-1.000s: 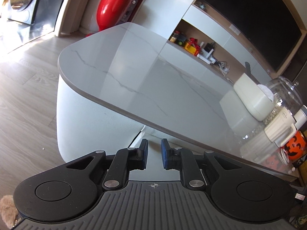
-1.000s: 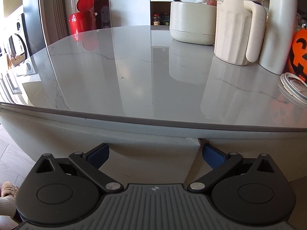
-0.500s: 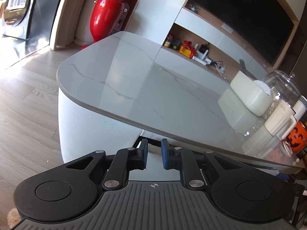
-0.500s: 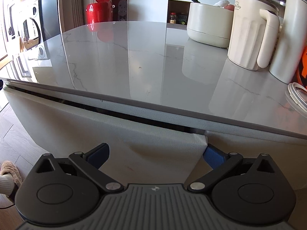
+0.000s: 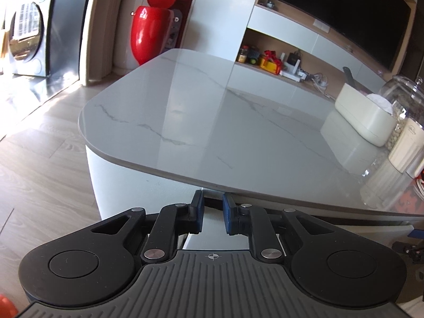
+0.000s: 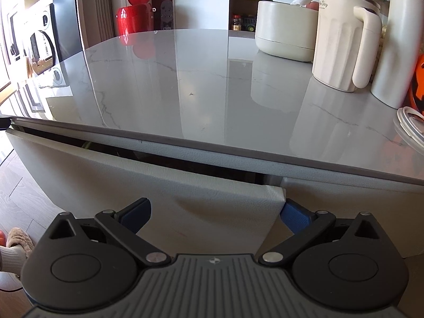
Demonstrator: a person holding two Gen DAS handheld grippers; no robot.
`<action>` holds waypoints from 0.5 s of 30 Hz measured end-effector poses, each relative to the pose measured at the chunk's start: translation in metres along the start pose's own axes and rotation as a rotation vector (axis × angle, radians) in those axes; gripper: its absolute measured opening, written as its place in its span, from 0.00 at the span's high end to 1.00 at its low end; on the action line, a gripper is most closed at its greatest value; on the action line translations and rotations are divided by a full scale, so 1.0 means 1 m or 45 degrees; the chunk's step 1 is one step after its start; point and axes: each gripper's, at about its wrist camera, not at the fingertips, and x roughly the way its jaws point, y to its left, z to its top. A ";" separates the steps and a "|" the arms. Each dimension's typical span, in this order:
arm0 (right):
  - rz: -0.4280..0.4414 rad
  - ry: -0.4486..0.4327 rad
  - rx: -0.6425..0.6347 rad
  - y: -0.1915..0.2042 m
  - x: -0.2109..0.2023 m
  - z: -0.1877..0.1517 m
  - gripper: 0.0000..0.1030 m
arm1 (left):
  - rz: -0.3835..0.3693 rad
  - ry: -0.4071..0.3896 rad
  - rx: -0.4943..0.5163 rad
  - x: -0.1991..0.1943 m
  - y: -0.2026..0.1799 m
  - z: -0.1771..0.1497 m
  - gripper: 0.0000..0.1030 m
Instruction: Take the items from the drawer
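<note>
The cream jug [image 6: 341, 39] reads "Day"; left fingers [image 5: 197, 213] narrow, right fingers [image 6: 295, 216] wide, both empty.

We take the marble counter [image 6: 185, 84] as our mark. At its far right stands a cream round tub [image 6: 285, 33], and nearer us beside it a ribbed cream jug [image 6: 338, 42] with a handle, then a tall pale flask [image 6: 397, 42] just to the jug's right. A coiled white cable [image 6: 410, 124] lies at the counter's right edge. Beyond its far left corner we see a red bin [image 5: 151, 33] on the floor, and a dark screen [image 5: 344, 13] above a cluttered shelf [image 5: 278, 63]
</note>
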 end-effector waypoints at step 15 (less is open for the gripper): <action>-0.026 0.033 -0.059 0.009 -0.009 -0.007 0.00 | -0.015 -0.002 0.166 -0.018 -0.014 -0.012 0.78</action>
